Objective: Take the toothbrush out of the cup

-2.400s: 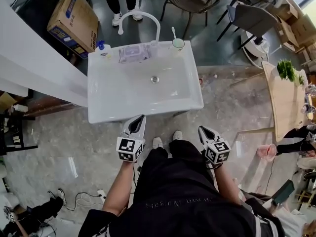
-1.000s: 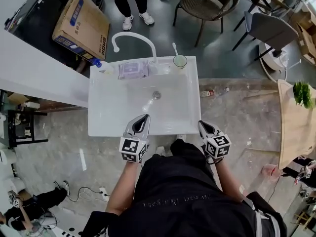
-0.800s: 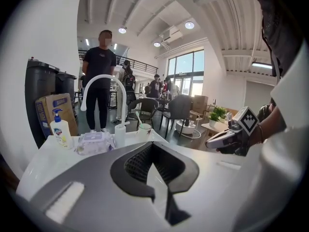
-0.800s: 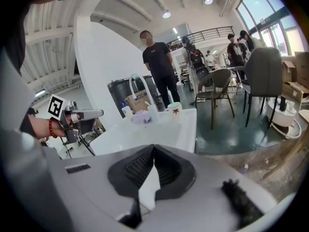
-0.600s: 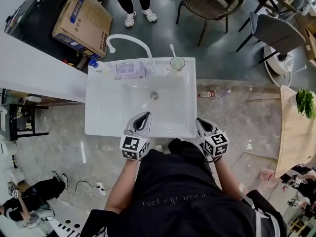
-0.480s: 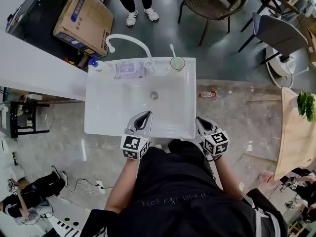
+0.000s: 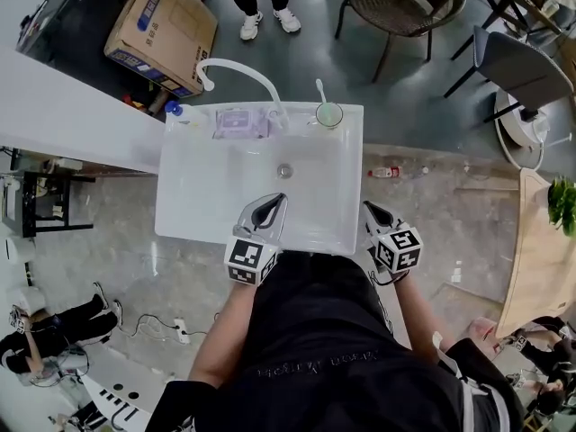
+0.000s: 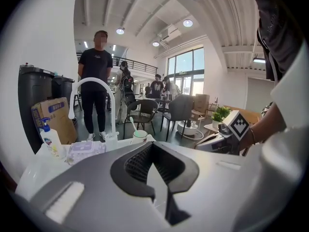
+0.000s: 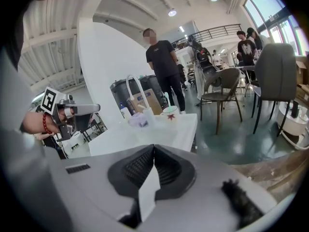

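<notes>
— Where is the toothbrush [image 7: 320, 88] sitting right now?

— It is standing in the cup [image 7: 329, 114], head up and leaning out over the rim. The cup is resting on the far right corner of the sink [image 7: 353, 196], near the base of the faucet [image 7: 241, 67] (a pack of wipes [image 7: 241, 122] is lying on the faucet's other side).

— What is changing?

— The person has been stepping in. A couple of seconds ago both grippers were hanging short of the basin. Now the left gripper [image 7: 274, 200] is reaching over the near rim, and the right gripper [image 7: 368, 208] is coming level with the near right corner. So the approach is under way, though the brush is still well apart from either tool.

— And the grippers themselves?

— Both are pointing forward, held close to the body on bent forearms. Each has its jaws pressed together with nothing between them, so I am judging that the right one will need opening before it can take the handle.
</notes>
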Demonstrator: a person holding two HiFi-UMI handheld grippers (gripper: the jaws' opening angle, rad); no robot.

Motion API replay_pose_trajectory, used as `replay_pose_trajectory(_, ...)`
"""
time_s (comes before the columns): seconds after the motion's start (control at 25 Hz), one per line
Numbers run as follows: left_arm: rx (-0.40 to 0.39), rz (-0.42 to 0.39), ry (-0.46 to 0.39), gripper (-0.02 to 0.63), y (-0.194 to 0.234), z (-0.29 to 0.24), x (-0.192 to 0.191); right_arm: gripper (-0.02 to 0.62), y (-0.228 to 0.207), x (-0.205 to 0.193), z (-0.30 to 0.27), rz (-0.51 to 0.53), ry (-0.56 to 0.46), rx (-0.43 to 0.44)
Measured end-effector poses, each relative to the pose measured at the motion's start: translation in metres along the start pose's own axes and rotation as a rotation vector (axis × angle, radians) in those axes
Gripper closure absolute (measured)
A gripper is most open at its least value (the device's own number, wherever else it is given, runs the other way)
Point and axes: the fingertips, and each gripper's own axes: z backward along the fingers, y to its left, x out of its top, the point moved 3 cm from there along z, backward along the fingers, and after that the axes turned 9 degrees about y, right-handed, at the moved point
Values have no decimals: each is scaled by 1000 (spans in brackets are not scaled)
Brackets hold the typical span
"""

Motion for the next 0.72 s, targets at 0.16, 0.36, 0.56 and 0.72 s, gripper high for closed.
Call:
replay_pose_trajectory(0.16,-13,1,1,600,3,-4,0,583,-4,22,-9,33,-20,-15)
replay_pose_trajectory(0.36,-23,7,2,600,9,-7,-1,583,1,46,-21,49,-44,-18)
replay_pose_trajectory(0.56,-28,16,5,600,18,-10,-3,583,4,68,-43,85,-46,-18)
replay_pose_trajectory(0.72,-31,29,10,600,24,-13,-6,583,5,91,-59,113,-47,-7)
